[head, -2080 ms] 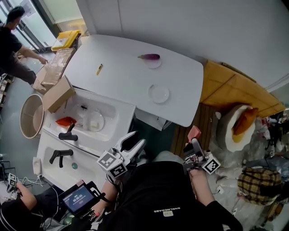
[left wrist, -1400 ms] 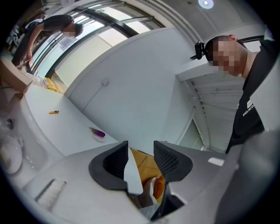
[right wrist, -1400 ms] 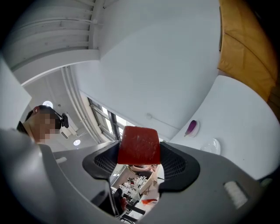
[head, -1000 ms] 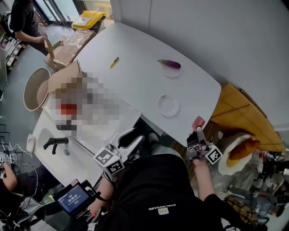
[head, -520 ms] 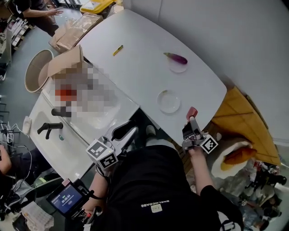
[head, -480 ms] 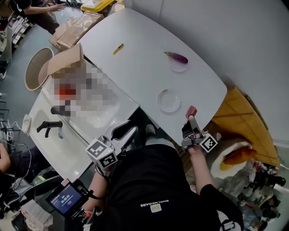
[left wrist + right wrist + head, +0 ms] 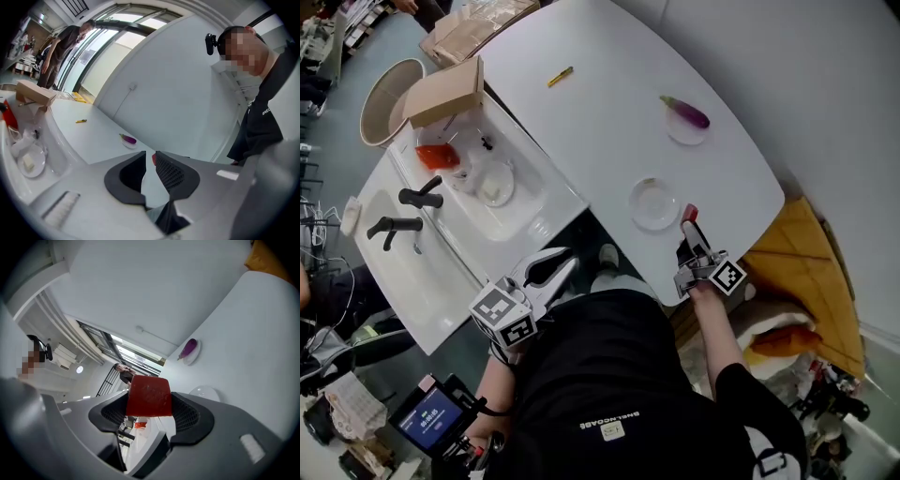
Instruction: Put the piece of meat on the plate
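Note:
A red block of meat (image 7: 689, 214) sits between the pads of my right gripper (image 7: 687, 225), which is shut on it at the white table's near edge. In the right gripper view the meat (image 7: 149, 395) fills the jaws of the right gripper (image 7: 149, 404). The empty round plate (image 7: 654, 203) lies just left of the meat on the table, and shows beyond the jaws as the plate (image 7: 202, 393). My left gripper (image 7: 551, 267) hangs below the table edge near the sink. Its jaws have just been closing to a narrow gap, and the left gripper (image 7: 150, 164) holds nothing.
An eggplant (image 7: 685, 112) rests on a small dish further back on the table (image 7: 600, 122). A yellow pen (image 7: 560, 76) lies far left. The sink (image 7: 525, 202) holds a red item (image 7: 438, 155) and a dish (image 7: 495, 183); a cardboard box (image 7: 445, 92) and black faucets (image 7: 420, 197) stand by it.
My right gripper has carried the meat down to the table's edge, close beside the empty plate. The left gripper's jaws have narrowed and it has dipped slightly.

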`<control>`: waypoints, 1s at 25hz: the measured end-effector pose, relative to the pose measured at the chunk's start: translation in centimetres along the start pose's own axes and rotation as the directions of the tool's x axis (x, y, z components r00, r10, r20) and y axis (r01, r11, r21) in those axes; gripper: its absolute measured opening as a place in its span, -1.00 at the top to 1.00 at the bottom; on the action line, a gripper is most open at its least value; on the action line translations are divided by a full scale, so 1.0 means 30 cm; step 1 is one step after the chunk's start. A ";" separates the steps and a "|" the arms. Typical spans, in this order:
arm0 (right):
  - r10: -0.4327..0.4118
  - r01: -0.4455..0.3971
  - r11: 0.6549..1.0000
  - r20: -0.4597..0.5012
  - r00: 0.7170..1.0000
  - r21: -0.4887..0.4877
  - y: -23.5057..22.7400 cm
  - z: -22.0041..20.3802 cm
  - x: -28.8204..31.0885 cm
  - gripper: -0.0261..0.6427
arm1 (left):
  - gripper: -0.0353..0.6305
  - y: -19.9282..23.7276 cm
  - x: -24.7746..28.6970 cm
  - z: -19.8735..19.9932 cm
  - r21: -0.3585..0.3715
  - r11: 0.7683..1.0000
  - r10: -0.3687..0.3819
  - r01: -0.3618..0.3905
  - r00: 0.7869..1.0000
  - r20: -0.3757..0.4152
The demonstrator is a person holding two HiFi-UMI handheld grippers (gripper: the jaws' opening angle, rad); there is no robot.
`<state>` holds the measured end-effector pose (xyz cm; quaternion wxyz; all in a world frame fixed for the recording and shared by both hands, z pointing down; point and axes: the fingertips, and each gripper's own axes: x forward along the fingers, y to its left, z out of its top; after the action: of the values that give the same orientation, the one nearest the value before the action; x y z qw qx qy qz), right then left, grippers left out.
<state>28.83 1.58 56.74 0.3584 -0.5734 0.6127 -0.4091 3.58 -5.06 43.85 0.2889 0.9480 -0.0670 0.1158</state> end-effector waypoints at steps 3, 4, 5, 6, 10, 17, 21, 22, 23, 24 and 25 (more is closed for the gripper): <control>-0.015 0.014 1.000 -0.052 0.999 -0.016 -0.052 0.010 -0.014 0.06 | 0.70 -0.053 0.020 -0.029 0.013 0.999 0.031 -0.031 0.999 -0.005; -0.029 0.027 0.999 -0.070 0.997 -0.021 -0.070 0.008 -0.006 0.06 | 0.71 -0.055 0.021 -0.032 0.011 0.999 0.040 -0.040 0.999 -0.005; -0.045 0.043 0.999 -0.088 0.995 -0.027 -0.089 0.002 0.006 0.06 | 0.71 -0.050 0.018 -0.032 0.008 0.999 0.048 -0.048 0.999 -0.003; -0.061 0.058 0.998 -0.106 0.992 -0.035 -0.106 -0.006 0.021 0.06 | 0.71 -0.040 0.014 -0.029 0.001 0.998 0.058 -0.058 0.998 -0.002; -0.122 0.112 0.991 -0.167 0.978 -0.066 -0.173 -0.039 0.069 0.06 | 0.74 0.003 -0.012 -0.021 -0.042 0.994 0.105 -0.104 0.994 0.015; -0.242 0.206 0.965 -0.248 0.938 -0.162 -0.264 -0.087 0.135 0.06 | 0.76 0.050 -0.042 -0.032 -0.075 0.988 0.134 -0.132 0.991 0.025; -0.316 0.244 0.934 -0.288 0.904 -0.261 -0.317 -0.104 0.142 0.06 | 0.76 0.061 -0.056 -0.037 -0.098 0.981 0.168 -0.165 0.985 0.029; -0.339 0.254 0.922 -0.296 0.893 -0.290 -0.337 -0.108 0.142 0.06 | 0.76 0.064 -0.060 -0.039 -0.103 0.980 0.176 -0.172 0.984 0.030; -0.357 0.262 0.914 -0.302 0.884 -0.311 -0.351 -0.112 0.146 0.06 | 0.76 0.068 -0.065 -0.041 -0.108 0.978 0.181 -0.177 0.983 0.032; -0.367 0.268 0.909 -0.307 0.878 -0.320 -0.360 -0.115 0.153 0.06 | 0.76 0.071 -0.068 -0.042 -0.111 0.977 0.185 -0.180 0.982 0.033; -0.375 0.274 0.906 -0.310 0.874 -0.322 -0.369 -0.118 0.159 0.06 | 0.76 0.074 -0.071 -0.044 -0.114 0.976 0.188 -0.183 0.982 0.035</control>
<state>29.74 -2.94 68.42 0.0829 -0.6257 0.6120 -0.4764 0.86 -6.02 45.54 0.3271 0.9225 -0.1680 0.1169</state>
